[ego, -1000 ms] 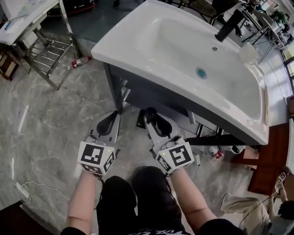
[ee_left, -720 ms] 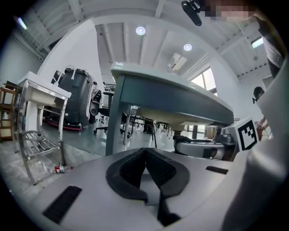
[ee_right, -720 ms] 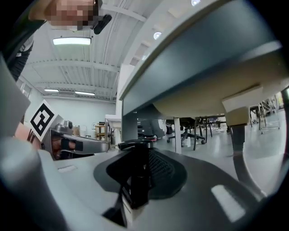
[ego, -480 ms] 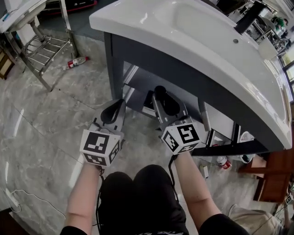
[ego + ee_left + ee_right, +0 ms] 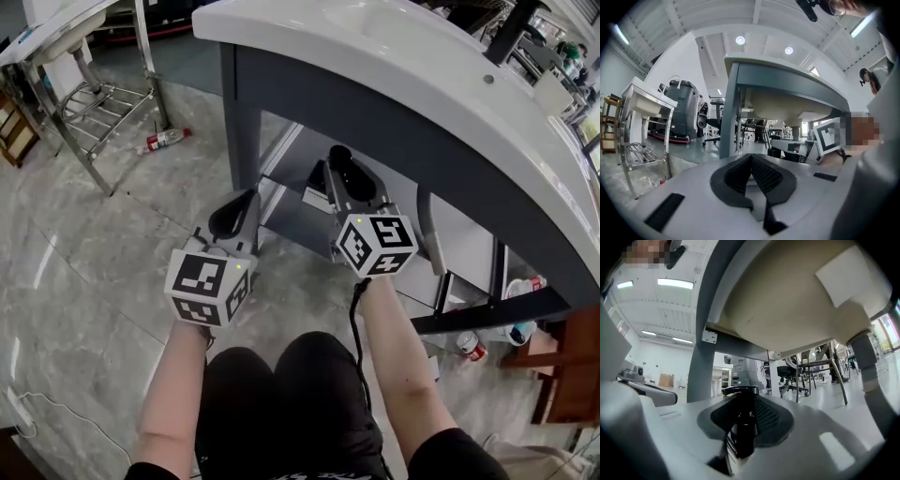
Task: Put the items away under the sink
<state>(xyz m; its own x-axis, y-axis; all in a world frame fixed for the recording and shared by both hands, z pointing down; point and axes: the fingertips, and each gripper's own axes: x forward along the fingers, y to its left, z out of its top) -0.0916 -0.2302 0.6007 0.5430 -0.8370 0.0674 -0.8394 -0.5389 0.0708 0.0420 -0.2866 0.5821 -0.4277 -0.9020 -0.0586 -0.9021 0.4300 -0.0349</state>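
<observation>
Right gripper view: jaws tight on black bottle (image 5: 743, 427); left gripper (image 5: 751, 158) jaws together.

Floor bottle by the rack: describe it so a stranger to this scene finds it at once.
Find the white sink on its grey stand; left of it stands a steel rack. Between them, on the marble floor, the bottle lies on its side, red and white, alone.

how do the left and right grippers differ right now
The left gripper is shut on nothing, jaws together; the right gripper is shut on a slim black item. The right gripper reaches further in under the sink; the left gripper sits further back. Both are shut and aimed toward the sink.
</observation>
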